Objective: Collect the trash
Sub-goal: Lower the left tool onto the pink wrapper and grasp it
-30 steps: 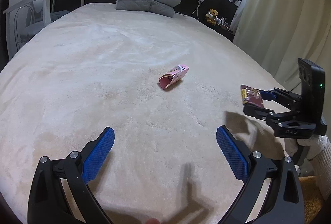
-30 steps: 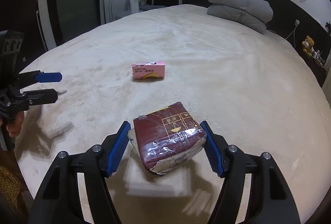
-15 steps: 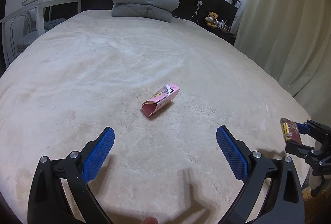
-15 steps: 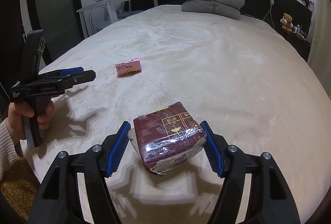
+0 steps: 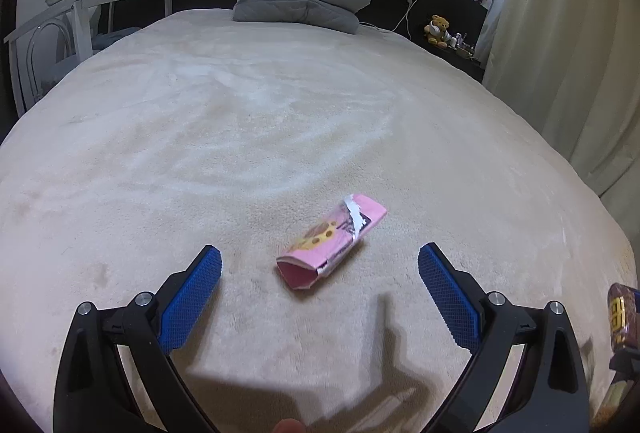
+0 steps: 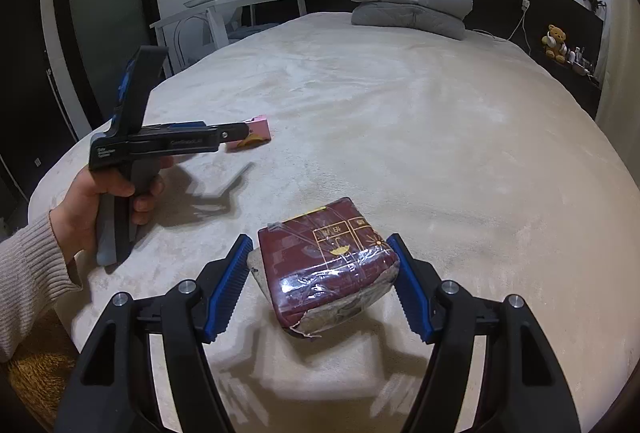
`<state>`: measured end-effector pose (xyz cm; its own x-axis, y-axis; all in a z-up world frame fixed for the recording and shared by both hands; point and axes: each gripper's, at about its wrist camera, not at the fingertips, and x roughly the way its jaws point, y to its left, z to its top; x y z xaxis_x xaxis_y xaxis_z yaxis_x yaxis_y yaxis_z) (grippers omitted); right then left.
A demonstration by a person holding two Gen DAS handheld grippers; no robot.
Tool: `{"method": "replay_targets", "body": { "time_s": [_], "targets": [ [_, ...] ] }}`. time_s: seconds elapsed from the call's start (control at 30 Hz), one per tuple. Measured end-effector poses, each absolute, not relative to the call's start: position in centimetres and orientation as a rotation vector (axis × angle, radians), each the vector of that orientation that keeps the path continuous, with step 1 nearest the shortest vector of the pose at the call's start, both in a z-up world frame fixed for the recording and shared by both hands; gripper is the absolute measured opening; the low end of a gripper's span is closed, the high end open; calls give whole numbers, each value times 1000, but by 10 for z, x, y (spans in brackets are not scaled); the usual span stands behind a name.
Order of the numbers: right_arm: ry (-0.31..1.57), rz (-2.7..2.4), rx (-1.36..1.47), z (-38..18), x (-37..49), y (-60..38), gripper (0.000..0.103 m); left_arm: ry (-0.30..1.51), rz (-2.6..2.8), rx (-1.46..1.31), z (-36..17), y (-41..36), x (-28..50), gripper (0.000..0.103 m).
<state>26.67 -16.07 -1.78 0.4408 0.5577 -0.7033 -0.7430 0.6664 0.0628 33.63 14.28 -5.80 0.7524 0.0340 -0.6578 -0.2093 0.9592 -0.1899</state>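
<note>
Jaws first: the right gripper (image 6: 320,285) is clamped on a dark red packet (image 6: 326,265) wrapped in crinkly clear film, held up just off the bed (image 6: 440,137), with both blue pads pressed against its sides. So that's one piece of trash already in hand. The left gripper (image 5: 320,285) has its jaws spread wide with nothing between the pads.

What's left, far as I can see, is the pink wrapper (image 5: 332,241). It's lying flat on the beige bedspread, torn open at one end, sitting just ahead of the left gripper's fingertips and roughly centred between them. From the right wrist view you can see the left one hovering above the cover, its tip partly hiding the wrapper.

I'd call this about halfway: one item grabbed, one lined up but not yet touched. No bin or bag shows in either view, so the drop-off is still to come. Besides those two I can't spot any other litter on the bed.
</note>
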Motion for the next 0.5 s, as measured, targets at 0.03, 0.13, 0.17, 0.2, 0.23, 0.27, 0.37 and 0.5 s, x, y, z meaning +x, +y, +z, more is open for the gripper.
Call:
{"method": "replay_targets", "body": {
  "time_s": [0.03,0.13,0.17,0.2,0.23,0.27,0.37,0.5],
  "targets": [
    [762,823,-278,-19,267,-159,68,712,131,-262,-59,144,340,95],
    [762,829,-292,-21,268,-155,68,721,98,-264,-62,146,349,94],
    [764,828,-294,-22,269,-154,68,726,94,-259,-62,146,352,90],
    [766,828,-293,-22,270,-154,68,731,91,-256,-63,147,355,89],
    [768,827,-294,-22,271,-153,68,734,90,-255,-64,147,357,89],
    [769,826,-295,-22,272,-152,68,739,87,-255,-65,147,360,89],
    [771,826,-295,-23,272,-150,68,755,81,-248,-68,145,368,86],
    [778,829,-310,-26,271,-145,68,787,82,-236,-72,143,377,71]
  ]
}}
